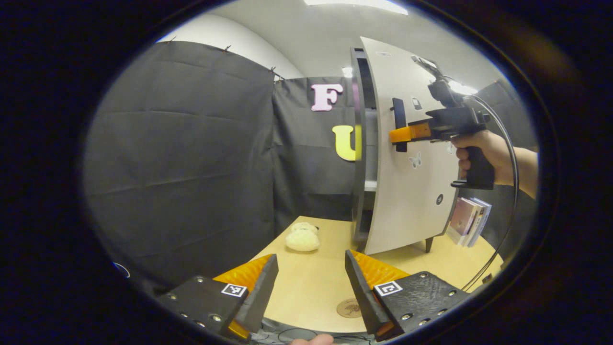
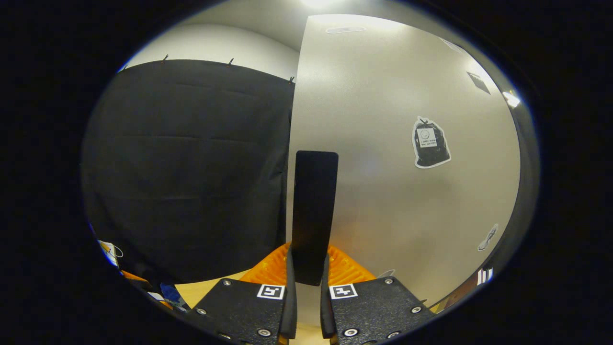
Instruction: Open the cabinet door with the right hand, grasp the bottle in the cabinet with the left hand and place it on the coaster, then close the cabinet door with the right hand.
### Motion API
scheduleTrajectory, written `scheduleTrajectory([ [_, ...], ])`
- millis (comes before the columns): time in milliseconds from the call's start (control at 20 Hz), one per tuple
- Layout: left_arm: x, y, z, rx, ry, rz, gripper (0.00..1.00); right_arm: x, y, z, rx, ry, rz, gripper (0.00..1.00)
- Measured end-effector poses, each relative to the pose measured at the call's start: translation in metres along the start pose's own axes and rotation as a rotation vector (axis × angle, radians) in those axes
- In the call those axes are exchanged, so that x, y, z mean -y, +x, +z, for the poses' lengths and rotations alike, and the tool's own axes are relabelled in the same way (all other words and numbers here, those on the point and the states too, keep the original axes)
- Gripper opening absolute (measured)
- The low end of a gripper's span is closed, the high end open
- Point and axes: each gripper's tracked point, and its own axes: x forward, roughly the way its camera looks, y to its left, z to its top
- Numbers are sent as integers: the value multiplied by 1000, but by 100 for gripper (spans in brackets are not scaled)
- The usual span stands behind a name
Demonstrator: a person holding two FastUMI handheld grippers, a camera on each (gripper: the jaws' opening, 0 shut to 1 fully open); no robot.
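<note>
So the right gripper (image 2: 309,282) is clamped on the cabinet door handle (image 2: 313,211), both fingers pressing its sides up close in the right gripper view. From the left gripper view you get the wider picture: the cabinet door (image 1: 412,158) hangs a bit ajar, a hand (image 1: 483,153) holds that gripper at the handle, and the left gripper (image 1: 311,282) hovers wide apart, gripping nothing, over the table (image 1: 311,282) with the coaster (image 1: 348,307) just below. Can't make out the bottle inside. A plush toy (image 1: 302,237) and books (image 1: 469,220) sit near the cabinet.
</note>
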Motion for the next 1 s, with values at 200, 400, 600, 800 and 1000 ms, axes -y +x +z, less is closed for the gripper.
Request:
scheduleTrajectory([
  [200, 15, 11, 36, 58, 40, -19, 81, 3, -5, -3, -4, 12, 32, 19],
  [400, 23, 0, 56, 104, 92, -10, 81, 9, -10, -6, -6, 13, 104, 20],
  [600, 38, -14, 67, 114, 84, 13, 81, 16, -15, -9, -12, 16, 172, 20],
  [800, 70, -34, 76, 124, 138, -10, 80, 27, -18, -13, -2, 36, 221, 20],
  [1000, 99, -37, 82, 129, 161, -53, 81, 36, -34, -16, 6, 27, 231, 20],
])
